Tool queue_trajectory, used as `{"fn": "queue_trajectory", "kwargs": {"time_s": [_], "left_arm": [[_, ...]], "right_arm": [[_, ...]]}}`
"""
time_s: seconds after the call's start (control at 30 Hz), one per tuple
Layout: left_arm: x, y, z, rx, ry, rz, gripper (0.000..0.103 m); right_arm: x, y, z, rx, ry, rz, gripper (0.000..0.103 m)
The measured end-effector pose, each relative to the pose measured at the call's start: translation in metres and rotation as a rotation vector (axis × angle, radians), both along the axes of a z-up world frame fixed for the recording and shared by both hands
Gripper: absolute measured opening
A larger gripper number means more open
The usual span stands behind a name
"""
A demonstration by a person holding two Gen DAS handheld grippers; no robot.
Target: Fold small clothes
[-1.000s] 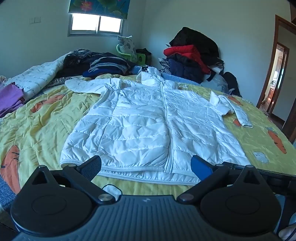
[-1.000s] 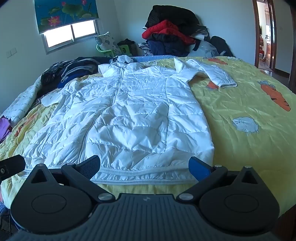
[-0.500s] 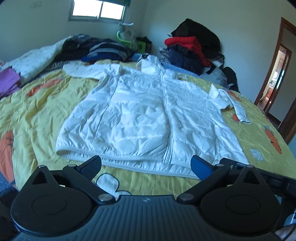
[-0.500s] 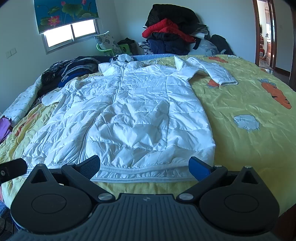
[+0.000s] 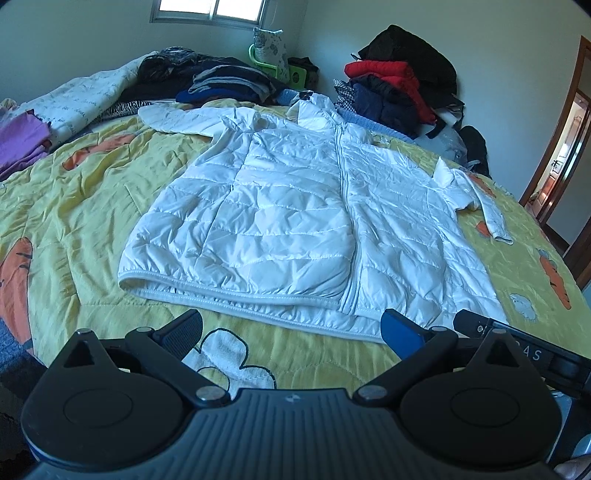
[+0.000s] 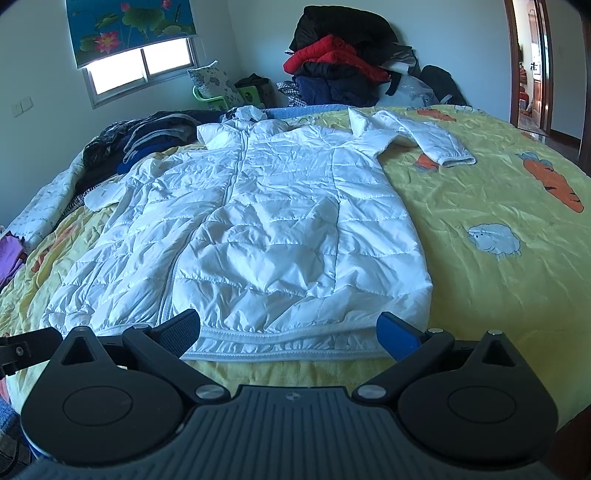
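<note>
- While I hover at the foot of the bed, the white quilted jacket lies flat and zipped, hem toward me, hood away, its long axis running up the bed.
- Puffy stitched panels, shiny creased shell, elastic hem; sleeves splay out to each side.
- My left gripper is spread wide, holding nothing, just short of the hem.
- My right gripper gapes too, empty, its fingertips flanking the hem.
- Yellow carrot-print bedspread underneath, soft and rumpled.

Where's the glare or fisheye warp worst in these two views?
Left wrist: window blown out, sheen on the white puffer jacket, door frame bowed. Right wrist: window also clipped, jacket glossy, corners vignetted; both sharp.
</note>
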State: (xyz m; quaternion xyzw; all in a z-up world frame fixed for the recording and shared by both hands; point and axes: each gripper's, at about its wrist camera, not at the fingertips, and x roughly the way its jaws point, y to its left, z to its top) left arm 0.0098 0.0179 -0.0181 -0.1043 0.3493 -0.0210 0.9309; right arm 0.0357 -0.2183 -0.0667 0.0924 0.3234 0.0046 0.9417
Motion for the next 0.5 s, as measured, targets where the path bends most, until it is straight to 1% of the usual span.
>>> {"fn": "queue_trajectory", "kwargs": {"time_s": [0.5], "left_arm": [[-0.0005, -0.0014, -0.001, 0.008, 0.001, -0.004, 0.103]], "right_arm": [[0.0005, 0.0, -0.0029, 0.012, 0.007, 0.002, 0.103]]}}
